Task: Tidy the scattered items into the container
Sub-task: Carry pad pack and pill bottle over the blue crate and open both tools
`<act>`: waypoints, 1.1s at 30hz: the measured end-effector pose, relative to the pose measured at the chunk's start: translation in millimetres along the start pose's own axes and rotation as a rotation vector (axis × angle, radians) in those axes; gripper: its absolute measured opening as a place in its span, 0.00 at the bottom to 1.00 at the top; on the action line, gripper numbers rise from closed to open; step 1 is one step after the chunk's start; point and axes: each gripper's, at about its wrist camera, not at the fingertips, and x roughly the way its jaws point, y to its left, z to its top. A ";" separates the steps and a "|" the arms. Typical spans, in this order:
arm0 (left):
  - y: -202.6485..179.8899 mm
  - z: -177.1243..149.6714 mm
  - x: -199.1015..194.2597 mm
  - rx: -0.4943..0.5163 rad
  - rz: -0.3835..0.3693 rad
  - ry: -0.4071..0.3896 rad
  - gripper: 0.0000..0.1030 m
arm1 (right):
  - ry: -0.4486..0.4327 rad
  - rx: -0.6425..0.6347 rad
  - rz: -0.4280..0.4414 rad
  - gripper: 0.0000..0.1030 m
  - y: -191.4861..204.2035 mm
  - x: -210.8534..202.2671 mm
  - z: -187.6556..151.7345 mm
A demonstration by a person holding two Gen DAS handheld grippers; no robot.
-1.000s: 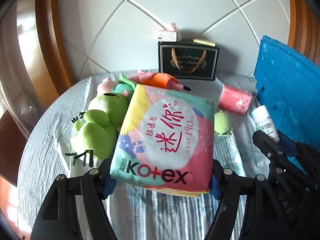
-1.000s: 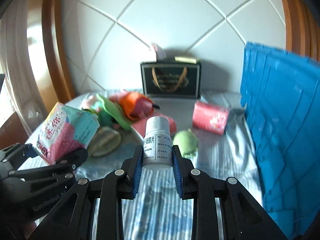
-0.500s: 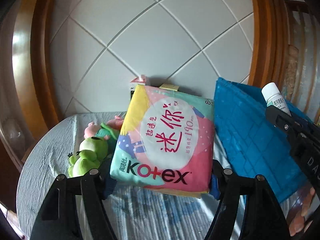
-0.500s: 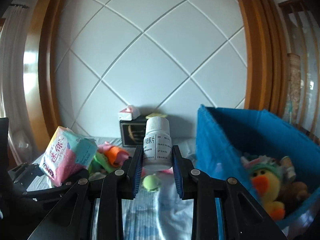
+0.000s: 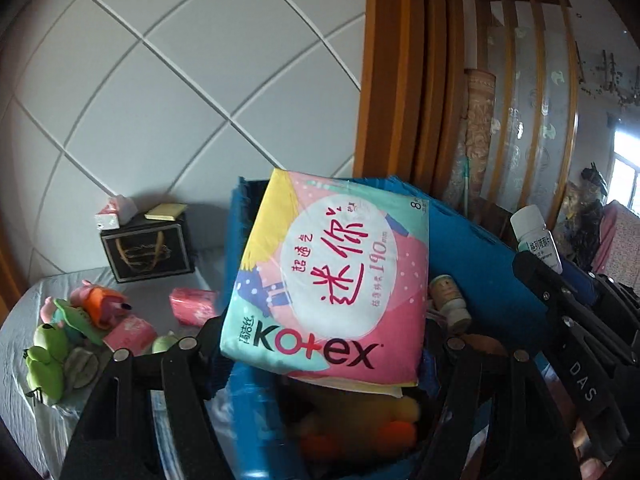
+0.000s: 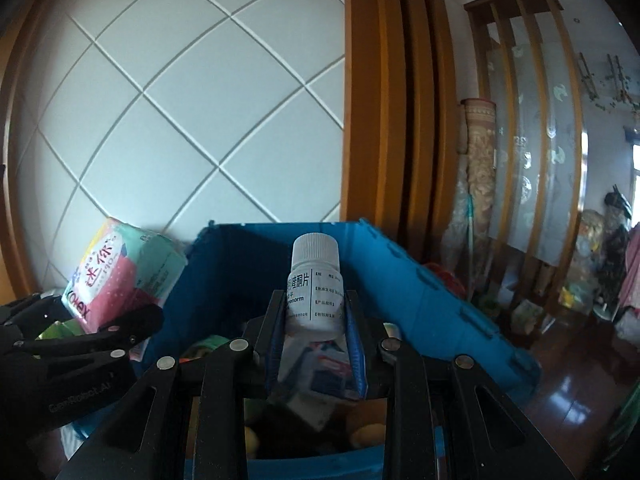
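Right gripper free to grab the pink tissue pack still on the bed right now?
Probably not. The right gripper is shut on the white pill bottle above the blue plastic crate; the pink tissue pack lies on the bed beyond the crate.

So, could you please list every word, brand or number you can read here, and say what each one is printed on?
"Kotex": pink and teal pad pack in the left gripper.
"190 mm": same pack; its big Chinese characters are clear.
"8": pack's top corner.
"DAS": right gripper, seen from the left camera.
"GenRobot.AI": left gripper, faint.
"...renorm": white pill bottle; its small print is unreadable.
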 end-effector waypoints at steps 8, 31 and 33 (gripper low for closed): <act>-87.8 -10.4 79.5 0.047 0.012 0.225 0.70 | 0.092 0.012 0.043 0.27 -89.7 51.7 -26.0; -88.9 -32.6 58.8 0.002 0.153 0.264 0.84 | 0.461 -0.129 0.077 0.27 -88.9 122.7 -38.8; -88.8 -34.0 57.3 0.001 0.151 0.262 0.84 | 0.449 -0.123 0.074 0.35 -89.3 118.8 -38.5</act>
